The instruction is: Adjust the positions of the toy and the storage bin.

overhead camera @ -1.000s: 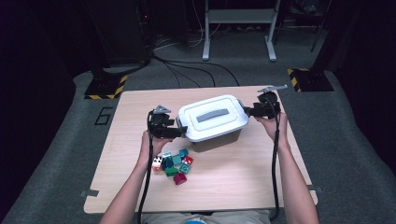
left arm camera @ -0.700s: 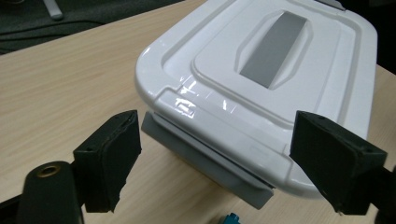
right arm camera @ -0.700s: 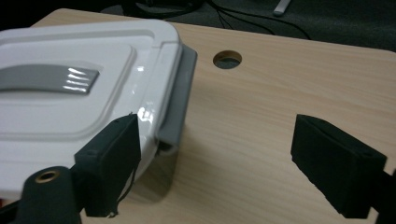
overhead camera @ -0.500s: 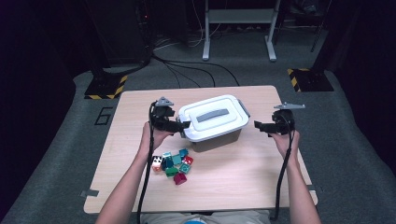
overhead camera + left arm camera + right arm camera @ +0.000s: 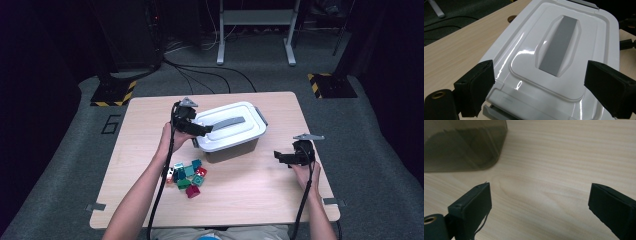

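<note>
Box: the white-lidded box (image 5: 229, 131) is sitting just ahead of and under the left gripper (image 5: 204, 130), its grey handle strip (image 5: 559, 47) lying between the spread jaws, below them.
Left gripper: jaws have just been opening and are standing wide, pressing on nothing.
Right gripper (image 5: 278, 156): hovering over bare table (image 5: 554, 170) near the box's dark lower corner (image 5: 461, 145), jaws just opened, nothing between them.
Blocks: coloured blocks (image 5: 187, 175) are lying near the left forearm, behind the left gripper.
</note>
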{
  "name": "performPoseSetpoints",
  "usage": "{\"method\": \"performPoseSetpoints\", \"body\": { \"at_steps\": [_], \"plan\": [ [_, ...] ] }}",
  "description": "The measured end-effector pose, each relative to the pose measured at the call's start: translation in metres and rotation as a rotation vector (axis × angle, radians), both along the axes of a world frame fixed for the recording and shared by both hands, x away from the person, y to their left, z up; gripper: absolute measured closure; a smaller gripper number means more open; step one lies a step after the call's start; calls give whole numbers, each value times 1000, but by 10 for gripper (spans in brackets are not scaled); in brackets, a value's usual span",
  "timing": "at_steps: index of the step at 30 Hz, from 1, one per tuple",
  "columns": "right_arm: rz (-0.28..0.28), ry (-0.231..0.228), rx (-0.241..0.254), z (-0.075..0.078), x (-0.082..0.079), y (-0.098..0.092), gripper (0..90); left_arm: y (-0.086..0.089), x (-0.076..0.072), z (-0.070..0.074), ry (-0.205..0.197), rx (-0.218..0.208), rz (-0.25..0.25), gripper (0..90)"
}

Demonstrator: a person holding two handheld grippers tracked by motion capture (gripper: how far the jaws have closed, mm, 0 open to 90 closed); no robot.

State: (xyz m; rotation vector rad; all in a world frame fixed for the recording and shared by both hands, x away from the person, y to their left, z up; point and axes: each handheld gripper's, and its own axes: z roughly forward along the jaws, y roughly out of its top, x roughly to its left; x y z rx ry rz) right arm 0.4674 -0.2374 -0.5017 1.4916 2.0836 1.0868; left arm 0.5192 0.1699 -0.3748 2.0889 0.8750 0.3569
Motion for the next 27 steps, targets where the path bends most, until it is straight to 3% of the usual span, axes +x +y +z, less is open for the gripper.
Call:
{"method": "performPoseSetpoints", "body": {
  "at_steps": [2, 5, 11, 17, 22, 24, 27],
  "plan": [
    [1, 2, -7, -3, -1, 0, 42, -5, 2, 1, -4, 6, -12, 93],
    [17, 12, -56, -14, -3, 4, 41, -12, 5, 2, -10, 22, -30, 94],
    [11, 23, -86, -23, -3, 5, 42, -29, 13, 2, -5, 69, -64, 98],
    [-2, 3, -78, -25, -4, 3, 53, -47, 17, 2, -7, 98, -98, 116],
    [-4, 1, -114, -25, -4, 7, 49, -58, 21, 0, -6, 108, -116, 125],
    [0, -5, -144, -26, -4, 9, 49, -64, 21, -1, -11, 118, -125, 148],
    [-5, -5, -141, -26, -4, 10, 48, -67, 22, -1, -18, 124, -138, 221]
  ]
}}
